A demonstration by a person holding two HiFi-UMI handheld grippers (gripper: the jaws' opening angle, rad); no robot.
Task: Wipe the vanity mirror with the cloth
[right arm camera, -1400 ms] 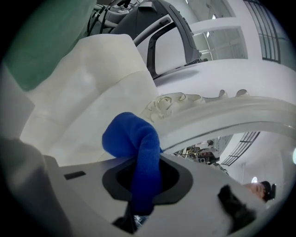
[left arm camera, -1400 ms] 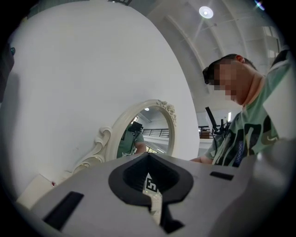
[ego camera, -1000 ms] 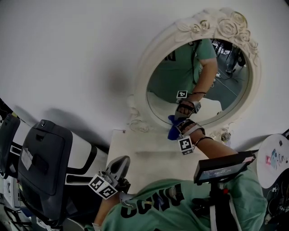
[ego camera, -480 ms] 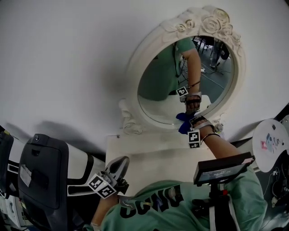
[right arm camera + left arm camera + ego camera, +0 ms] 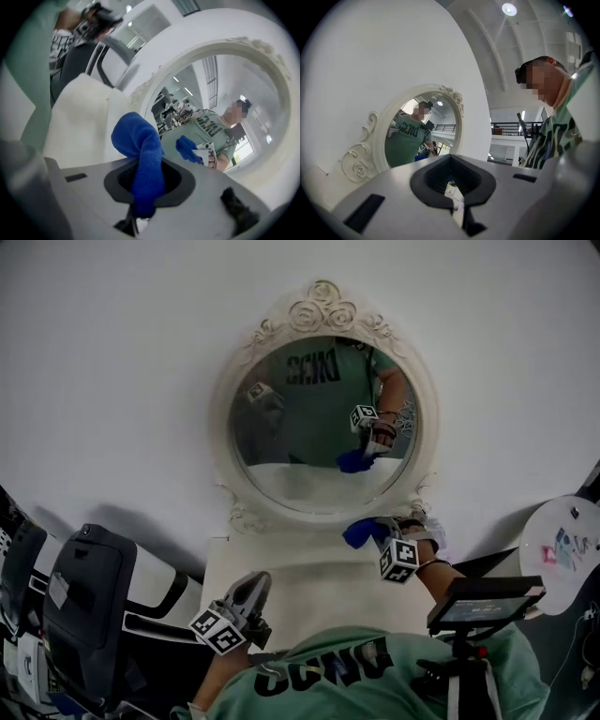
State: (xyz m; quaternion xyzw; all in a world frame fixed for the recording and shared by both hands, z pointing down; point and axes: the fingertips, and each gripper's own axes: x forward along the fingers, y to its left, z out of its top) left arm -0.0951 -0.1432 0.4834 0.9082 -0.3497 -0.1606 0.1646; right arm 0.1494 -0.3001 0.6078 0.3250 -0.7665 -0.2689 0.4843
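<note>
The oval vanity mirror [image 5: 309,418] in its ornate white frame hangs on the wall above a white table [image 5: 291,568]. My right gripper [image 5: 373,534] is shut on the blue cloth [image 5: 360,532] and hovers just below the mirror's lower right rim, off the glass. The right gripper view shows the cloth [image 5: 143,150] rising from between the jaws, and the mirror [image 5: 220,108] shows its reflection. My left gripper [image 5: 246,599] is shut and holds nothing; it is low over the table's front left edge. The left gripper view shows the mirror [image 5: 417,136] to its left.
A black and white chair [image 5: 94,587] stands left of the table. A dark screen on a stand [image 5: 483,601] and a round white object [image 5: 567,549] are at the right. A person in a green shirt fills the bottom of the head view.
The right gripper, with the cloth in it, has come down off the lower glass to just below the frame. The head view has swung, so the mirror is now centred. The left gripper stays put.
</note>
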